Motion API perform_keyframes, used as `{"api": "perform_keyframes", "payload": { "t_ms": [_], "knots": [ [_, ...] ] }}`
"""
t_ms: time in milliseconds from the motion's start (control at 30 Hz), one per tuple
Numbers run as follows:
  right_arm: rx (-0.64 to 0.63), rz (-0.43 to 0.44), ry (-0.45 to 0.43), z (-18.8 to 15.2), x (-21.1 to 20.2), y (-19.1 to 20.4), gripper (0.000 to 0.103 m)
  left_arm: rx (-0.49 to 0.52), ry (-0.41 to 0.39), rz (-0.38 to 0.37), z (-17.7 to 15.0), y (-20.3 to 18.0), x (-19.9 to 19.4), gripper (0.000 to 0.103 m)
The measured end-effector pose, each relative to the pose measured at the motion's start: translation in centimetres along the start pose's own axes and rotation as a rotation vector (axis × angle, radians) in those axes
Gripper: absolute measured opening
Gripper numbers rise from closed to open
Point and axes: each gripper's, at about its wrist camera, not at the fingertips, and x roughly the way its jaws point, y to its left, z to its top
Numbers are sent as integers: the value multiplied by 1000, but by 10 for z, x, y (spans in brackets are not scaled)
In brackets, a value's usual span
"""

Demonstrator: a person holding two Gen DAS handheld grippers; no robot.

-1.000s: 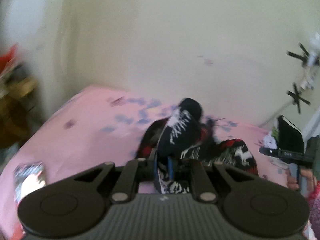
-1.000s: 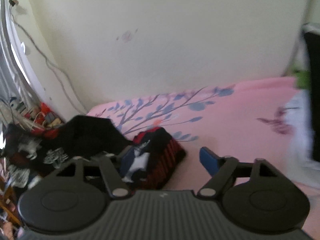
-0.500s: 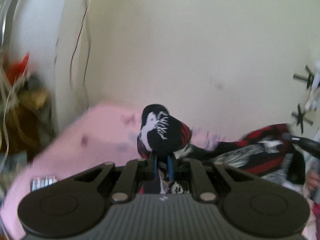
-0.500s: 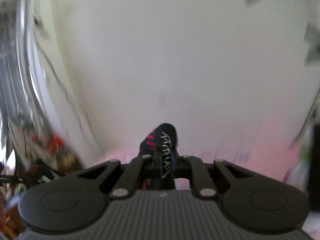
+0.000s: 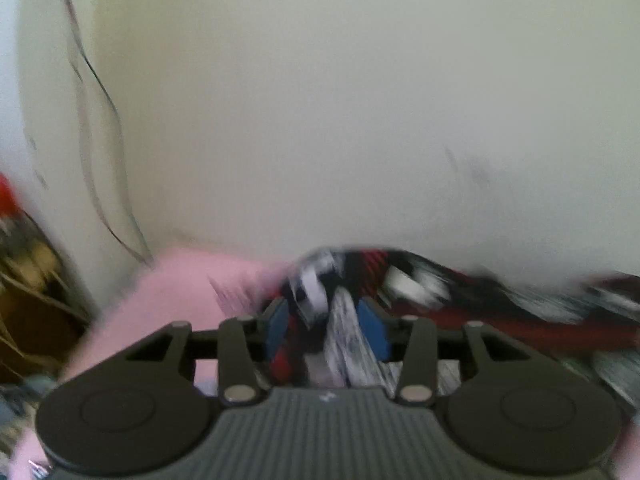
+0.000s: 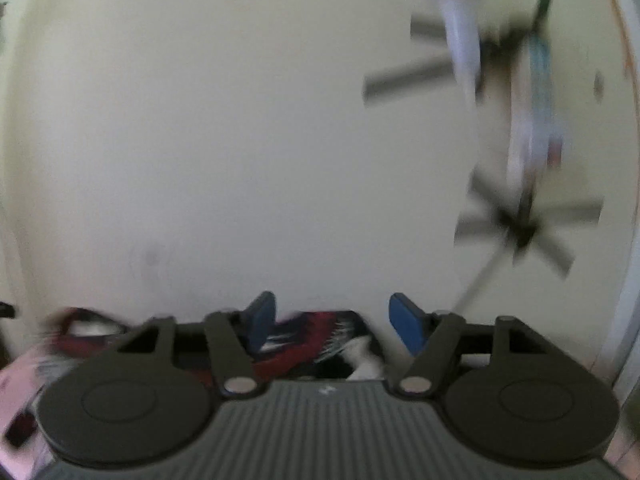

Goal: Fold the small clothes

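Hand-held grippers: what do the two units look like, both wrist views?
Both alike. Left hand-held gripper and right hand-held gripper: ribbed dark grey body, two round black discs, black linkage arms with silver pivot pins, blue finger pads. No cables or sleeves visible.

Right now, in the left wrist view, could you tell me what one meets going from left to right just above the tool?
Blurred brown clutter → pink bedsheet → left tool, its jaws opening around cloth → black, red and white patterned garment.
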Motion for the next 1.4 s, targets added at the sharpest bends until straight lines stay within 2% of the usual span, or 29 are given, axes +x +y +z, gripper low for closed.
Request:
{"api": "perform_keyframes", "payload": {
  "t_ms": [67, 100, 133, 200, 267, 367, 400, 433, 467, 500, 533, 567, 633, 733, 800, 900, 1000, 1067, 1100, 1167, 1200, 1233, 1300, 1333, 1367, 1400],
  "knots": [
    [2, 149, 91, -50, -19, -7, 64, 60, 59, -88, -50, 11, -8, 50],
    [5, 212, 135, -74, -33, -12, 65, 96, 81, -118, -76, 15, -14, 57],
    [14, 283, 184, -100, -51, -16, 67, 127, 101, -136, -96, 18, -19, 62],
    [36, 374, 246, -140, -82, -20, 76, 168, 162, -154, -139, 24, -28, 64],
    [52, 417, 283, -166, -104, -19, 79, 160, 226, -196, -171, 24, -35, 64],
    [54, 449, 311, -188, -118, -8, 82, 75, 295, -273, -193, 19, -35, 66],
    [60, 469, 332, -192, -117, -2, 82, 53, 309, -292, -198, 17, -33, 63],
    [58, 485, 349, -196, -116, 5, 82, 43, 319, -308, -203, 15, -29, 49],
    [50, 493, 361, -199, -112, 13, 72, 40, 333, -319, -208, 9, -26, 37],
    [31, 499, 380, -202, -106, 21, 31, 58, 321, -290, -209, 1, -25, 13],
    [-7, 489, 406, -202, -95, 30, 5, 80, 329, -269, -208, -3, -23, 8],
    [-32, 482, 421, -201, -87, 38, 0, 69, 331, -269, -206, -3, -24, 7],
    [-69, 452, 373, -180, -89, 46, 0, 36, 279, -292, -190, 1, -50, 7],
    [-107, 423, 202, -131, -124, 44, 0, 6, 76, -315, -161, 21, -126, 6],
    [-101, 420, 108, -100, -155, 36, 0, -19, -31, -322, -152, 36, -172, 6],
    [-125, 425, 28, -72, -201, 30, 0, -12, -111, -304, -158, 45, -216, 6],
    [-134, 482, 51, -74, -237, 26, 0, 13, -124, -278, -179, 47, -237, 6],
    [-168, 551, 145, -92, -249, 31, 0, 18, -101, -246, -198, 51, -241, 6],
    [-178, 562, 193, -105, -251, 32, 0, 21, -65, -228, -211, 53, -234, 9],
    [-191, 553, 311, -139, -244, 33, 10, 13, 15, -194, -231, 60, -216, 10],
    [-185, 526, 342, -152, -239, 29, 31, -5, 41, -172, -236, 66, -208, 14],
    [-173, 493, 351, -159, -234, 23, 37, -30, 58, -151, -237, 73, -202, 17],
    [-151, 381, 328, -161, -222, 5, 39, -89, 53, -123, -229, 85, -197, 17],
    [-135, 326, 311, -158, -215, -6, 39, -105, 37, -125, -224, 90, -198, 21],
    [-103, 285, 294, -154, -208, -15, 39, -114, 15, -128, -217, 91, -199, 24],
    [-52, 250, 279, -148, -199, -29, 40, -113, -9, -132, -210, 90, -198, 35]
  ]
}}
